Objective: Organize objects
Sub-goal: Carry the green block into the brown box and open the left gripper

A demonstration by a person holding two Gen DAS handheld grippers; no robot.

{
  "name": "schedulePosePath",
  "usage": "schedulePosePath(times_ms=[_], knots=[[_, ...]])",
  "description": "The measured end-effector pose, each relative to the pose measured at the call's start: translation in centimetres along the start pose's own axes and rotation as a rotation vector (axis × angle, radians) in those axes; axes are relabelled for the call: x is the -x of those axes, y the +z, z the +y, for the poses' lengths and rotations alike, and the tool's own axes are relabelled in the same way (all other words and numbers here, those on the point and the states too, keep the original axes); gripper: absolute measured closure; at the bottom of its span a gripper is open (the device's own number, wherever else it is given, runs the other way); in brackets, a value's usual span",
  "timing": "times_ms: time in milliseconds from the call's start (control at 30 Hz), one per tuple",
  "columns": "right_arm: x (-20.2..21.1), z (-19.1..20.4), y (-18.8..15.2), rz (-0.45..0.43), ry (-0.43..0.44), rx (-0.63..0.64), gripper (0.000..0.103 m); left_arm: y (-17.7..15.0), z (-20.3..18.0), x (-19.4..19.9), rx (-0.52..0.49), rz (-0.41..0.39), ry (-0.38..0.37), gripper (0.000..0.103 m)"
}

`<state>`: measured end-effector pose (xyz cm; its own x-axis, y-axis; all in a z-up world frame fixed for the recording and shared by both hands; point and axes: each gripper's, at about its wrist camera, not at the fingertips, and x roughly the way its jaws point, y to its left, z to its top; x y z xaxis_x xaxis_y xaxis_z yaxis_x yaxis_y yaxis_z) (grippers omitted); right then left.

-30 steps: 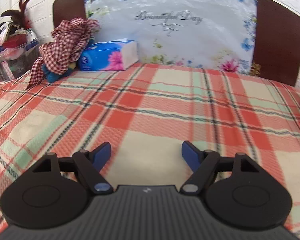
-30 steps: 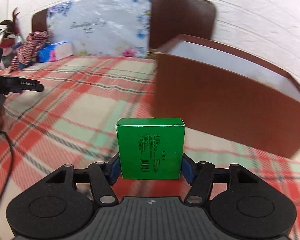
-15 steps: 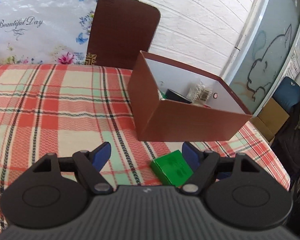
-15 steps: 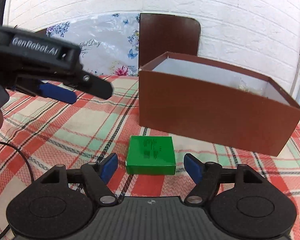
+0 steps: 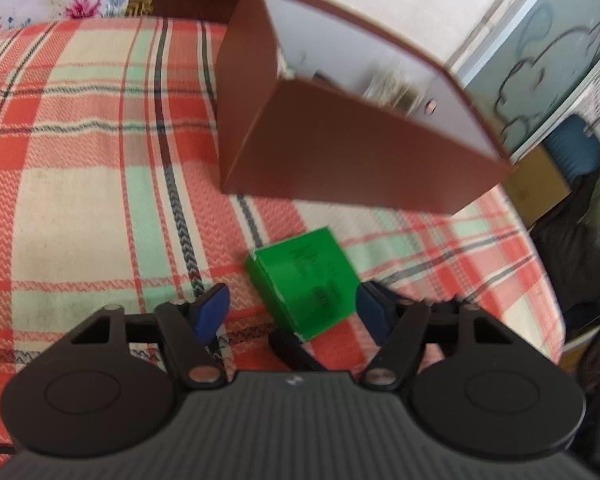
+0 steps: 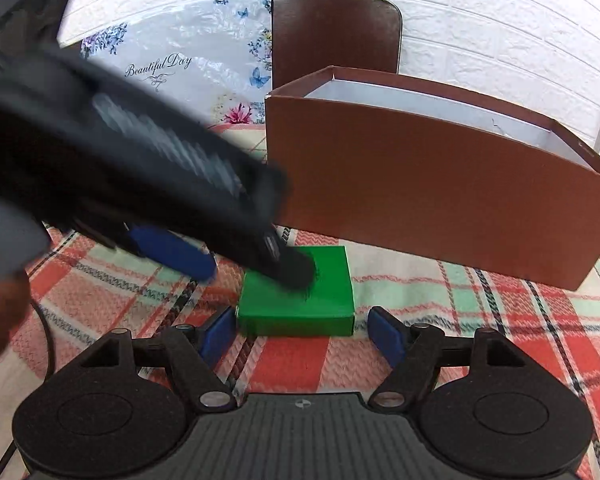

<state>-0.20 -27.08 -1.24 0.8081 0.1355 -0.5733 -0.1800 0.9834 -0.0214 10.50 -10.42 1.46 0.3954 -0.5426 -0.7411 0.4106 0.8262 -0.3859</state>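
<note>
Green box, one; brown carton, one; claws, two.

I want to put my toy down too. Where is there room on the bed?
The checked blanket left of the brown box is bare. It is crowded in front of the box: the green box lies there with both claws around it.
</note>
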Motion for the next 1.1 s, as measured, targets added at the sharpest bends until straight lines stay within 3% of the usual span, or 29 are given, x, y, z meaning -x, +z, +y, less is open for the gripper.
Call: schedulePosePath(times_ms=[33, 100, 167, 233, 400, 533, 933, 1100], knots=[[-0.2, 0.0, 0.0, 0.004, 0.004, 0.002, 0.042, 0.0, -0.1, -0.3, -0.015, -0.012, 0.012, 0.042], [-0.4, 0.1, 0.1, -0.002, 0.015, 0.014, 0.043, 0.2, -0.3, -0.3, -0.026, -0.013, -0.01, 0.058], [0.0, 0.2, 0.1, -0.017, 0.011, 0.014, 0.043, 0.5, -0.3, 0.1, -0.014, -0.009, -0.01, 0.061], [1.1, 0.3, 0.2, -0.066, 0.001, 0.011, 0.043, 0.7, -0.9, 1.3, -0.027, -0.04, -0.023, 0.062], [4.8, 0.5, 1.6, -0.286, -0.066, 0.038, 0.043, 2.1, -4.4, 5.7, -0.164, -0.191, -0.029, 0.062], [5.5, -1.1, 3.5, -0.386, -0.113, 0.024, 0.043, 5.0, -6.7, 6.3, -0.223, -0.252, -0.049, 0.062], [2.4, -9.5, 7.1, -0.414, -0.272, -0.017, 0.043, 12.6, -13.6, -0.8, -0.331, -0.249, -0.092, 0.062], [-0.7, -12.1, 7.2, -0.348, -0.363, 0.001, 0.038, 13.7, -15.0, -4.2, -0.359, -0.257, -0.01, 0.054]])
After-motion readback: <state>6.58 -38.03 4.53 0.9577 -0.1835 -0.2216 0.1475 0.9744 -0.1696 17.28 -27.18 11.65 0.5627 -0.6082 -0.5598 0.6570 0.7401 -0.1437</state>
